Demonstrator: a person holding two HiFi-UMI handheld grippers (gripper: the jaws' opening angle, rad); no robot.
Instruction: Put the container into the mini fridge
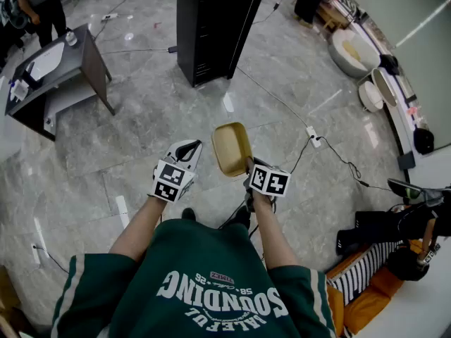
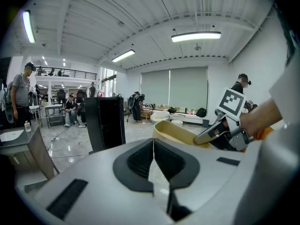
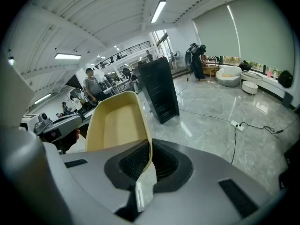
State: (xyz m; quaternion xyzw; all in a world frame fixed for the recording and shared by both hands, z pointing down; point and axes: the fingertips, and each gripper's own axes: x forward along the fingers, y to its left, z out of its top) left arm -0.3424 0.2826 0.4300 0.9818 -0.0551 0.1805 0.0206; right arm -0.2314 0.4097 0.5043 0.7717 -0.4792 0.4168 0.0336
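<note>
The right hand-held gripper (image 1: 248,165) pinches the container (image 1: 231,148), long axis pointing forward.

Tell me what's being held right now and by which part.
The right gripper pinches the tan container by its near rim; the left gripper holds nothing.

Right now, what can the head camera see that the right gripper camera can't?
Only the head view shows the person's green shirt and the orange cushion on the floor. Only the right gripper view shows the ceiling lights and, close up, the right gripper shut on the rim of the yellow container. Both show the container, the black cabinet and the white power strip on the floor.
</note>
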